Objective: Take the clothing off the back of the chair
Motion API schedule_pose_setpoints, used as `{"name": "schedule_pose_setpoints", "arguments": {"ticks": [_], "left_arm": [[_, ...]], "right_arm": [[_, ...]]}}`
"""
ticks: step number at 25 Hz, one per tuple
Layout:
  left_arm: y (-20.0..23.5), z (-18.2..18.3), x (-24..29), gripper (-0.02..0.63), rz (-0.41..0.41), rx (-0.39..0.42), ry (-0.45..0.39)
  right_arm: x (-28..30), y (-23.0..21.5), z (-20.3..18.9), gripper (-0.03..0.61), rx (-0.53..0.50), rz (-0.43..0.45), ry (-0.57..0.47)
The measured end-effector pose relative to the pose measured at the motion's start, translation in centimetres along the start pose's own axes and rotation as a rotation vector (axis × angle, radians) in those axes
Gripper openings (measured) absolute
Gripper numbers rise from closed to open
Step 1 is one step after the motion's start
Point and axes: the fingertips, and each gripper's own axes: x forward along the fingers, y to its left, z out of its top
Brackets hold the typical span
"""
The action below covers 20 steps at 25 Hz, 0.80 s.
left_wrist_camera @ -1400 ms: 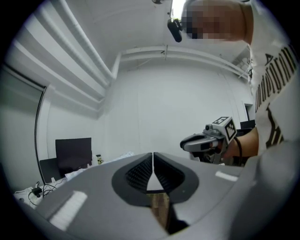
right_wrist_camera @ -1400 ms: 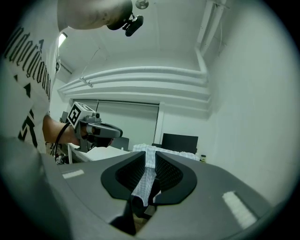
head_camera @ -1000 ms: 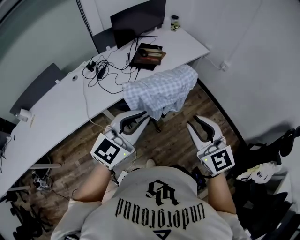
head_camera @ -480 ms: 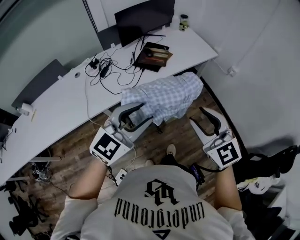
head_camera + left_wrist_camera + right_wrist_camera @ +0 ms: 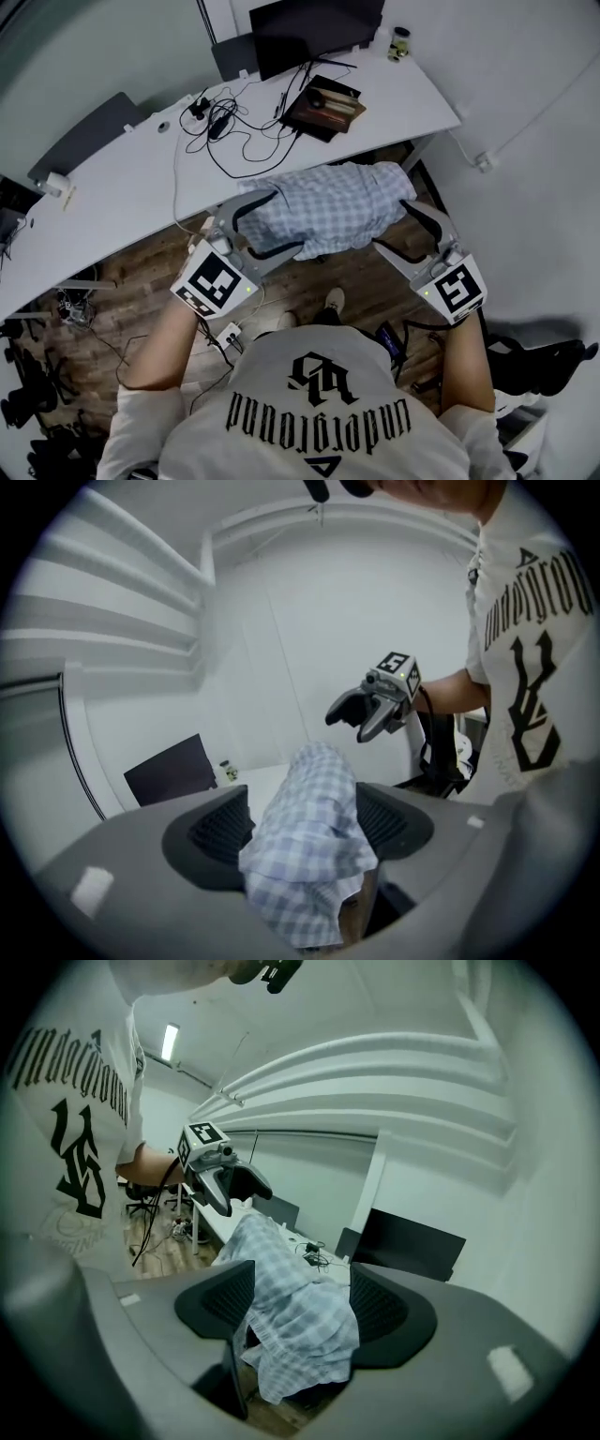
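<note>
Checked blue-and-white shirt (image 5: 328, 208) hangs draped over the back of a chair (image 5: 232, 1378). Only a dark edge of the chair shows under the hem in the right gripper view; the cloth covers the rest. Chair stands on the wood floor (image 5: 141, 281), just in front of the white bench (image 5: 122, 202).

Left gripper (image 5: 281, 220): at the left end of the shirt, jaws pointing in toward the cloth. Jaws are opening. In the left gripper view the shirt's end sits between the two dark pads and fills most of the gap. No clamping seen.

Right gripper (image 5: 391, 225): at the right end of the shirt, mirroring the left. Jaws are opening. In the right gripper view the cloth hangs between the pads, with its folded hem lowest, and it is not pinched.

Each gripper shows in the other's view, beyond the far end of the shirt.

Shirt lies in a long ridge between the two grippers and sags on the near side.

On the bench:
- dark monitor (image 5: 314, 28) at the far edge
- tangle of black cables (image 5: 225, 131)
- flat dark case (image 5: 328, 101)
- small jar (image 5: 401, 42) near the wall
</note>
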Motion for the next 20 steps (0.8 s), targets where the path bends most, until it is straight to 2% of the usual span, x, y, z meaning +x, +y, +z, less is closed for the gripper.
{"name": "schedule_pose_setpoints", "arguments": {"ticks": [7,16,20], "left_arm": [[0.8,-3.1,1.8,0.442,0.009,0.021,0.195],[0.3,-6.1,3.3,0.448,-0.018,-0.003,0.316],[0.8,-6.6,3.6,0.445,-0.005,-0.022,0.325]], "right_arm": [[3.0,-2.2,-2.9,0.341,-0.073,0.103,0.047],[5.9,-1.9,-4.9,0.362,-0.137,0.179,0.109],[6.3,-2.1,-5.0,0.359,-0.148,0.165,0.113]]}}
